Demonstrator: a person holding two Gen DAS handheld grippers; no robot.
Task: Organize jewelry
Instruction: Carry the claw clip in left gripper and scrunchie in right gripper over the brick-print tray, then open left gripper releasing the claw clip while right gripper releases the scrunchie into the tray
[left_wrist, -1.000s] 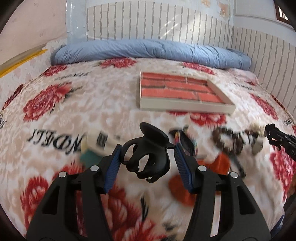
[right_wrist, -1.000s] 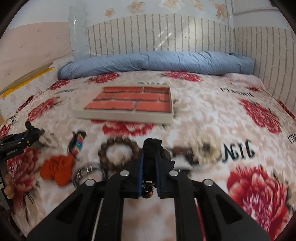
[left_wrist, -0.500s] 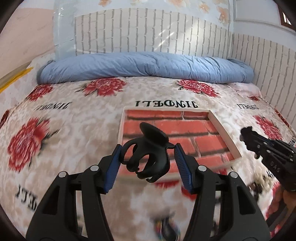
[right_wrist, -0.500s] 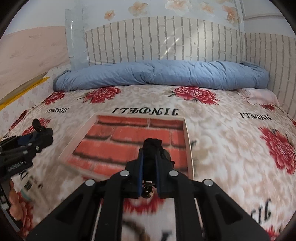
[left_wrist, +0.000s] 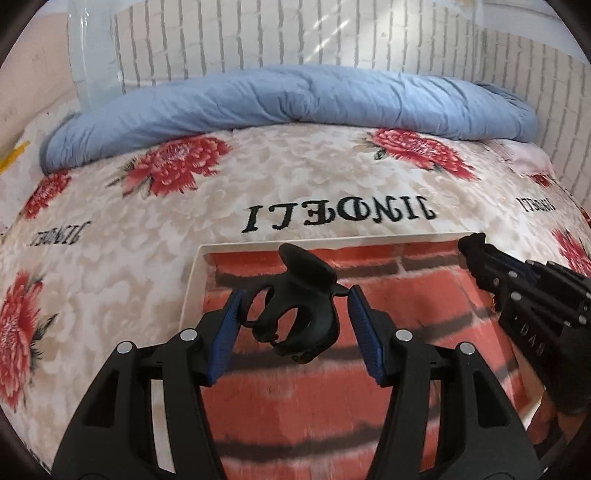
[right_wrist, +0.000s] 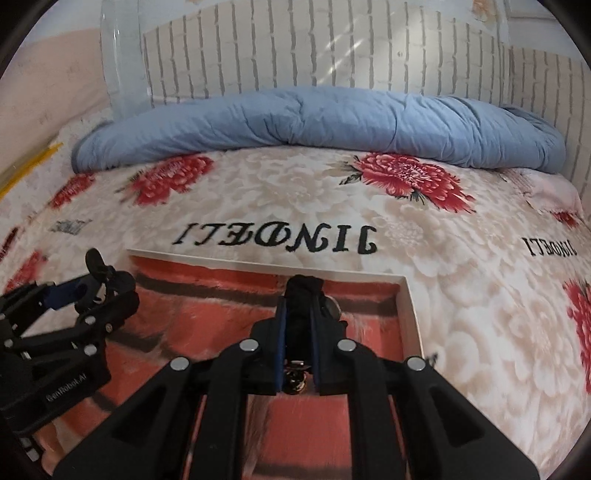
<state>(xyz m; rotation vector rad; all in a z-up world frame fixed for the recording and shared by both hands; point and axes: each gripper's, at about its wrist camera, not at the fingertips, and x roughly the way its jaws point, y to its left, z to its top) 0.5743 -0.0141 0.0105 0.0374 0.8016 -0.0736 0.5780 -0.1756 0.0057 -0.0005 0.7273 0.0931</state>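
Black plastic fills the left gripper (left_wrist: 293, 321): a claw clip (left_wrist: 295, 306) sits pinched between its blue pads (left_wrist: 225, 332), jaws partway apart around it, above the tray (left_wrist: 192, 291) with the red brick-print floor. The right gripper (right_wrist: 298, 343) is pressed nearly together on a dark cloth piece (right_wrist: 301, 314) with a small metal bit hanging below it, also over the tray near its right wall. The tray lies on a flowered bedspread (right_wrist: 258, 199), a blue quilt (right_wrist: 314, 122) rolled along the far edge.
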